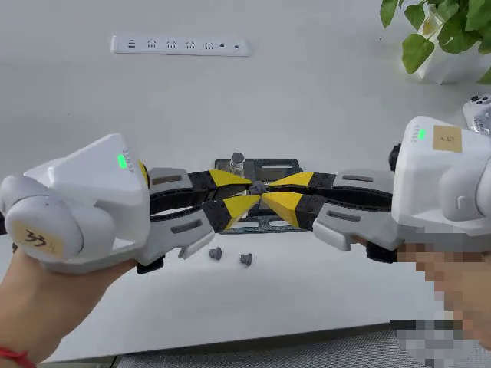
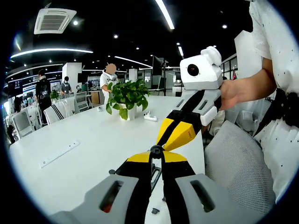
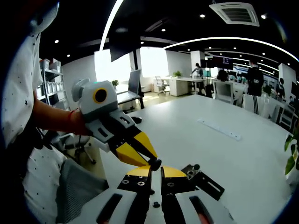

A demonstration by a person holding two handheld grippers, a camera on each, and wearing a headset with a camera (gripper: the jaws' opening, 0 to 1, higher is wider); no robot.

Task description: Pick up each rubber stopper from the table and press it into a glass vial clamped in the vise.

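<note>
My two grippers meet tip to tip above the black vise (image 1: 270,165), which holds an upright glass vial (image 1: 237,163). A small dark rubber stopper (image 1: 259,188) sits right where the tips meet. My left gripper (image 2: 156,154) looks shut on that stopper (image 2: 156,150). The right gripper (image 3: 155,171) is shut, and its tips touch the same stopper (image 3: 154,163) from the other side. Two more grey stoppers (image 1: 215,252) (image 1: 246,259) lie on the white table in front of the vise (image 3: 205,183).
A white power strip (image 1: 180,45) lies at the far side of the table. A potted plant (image 1: 445,38) and a small white device (image 1: 479,113) stand at the far right. A grey mesh chair (image 2: 238,163) is at the near table edge. People stand in the office behind.
</note>
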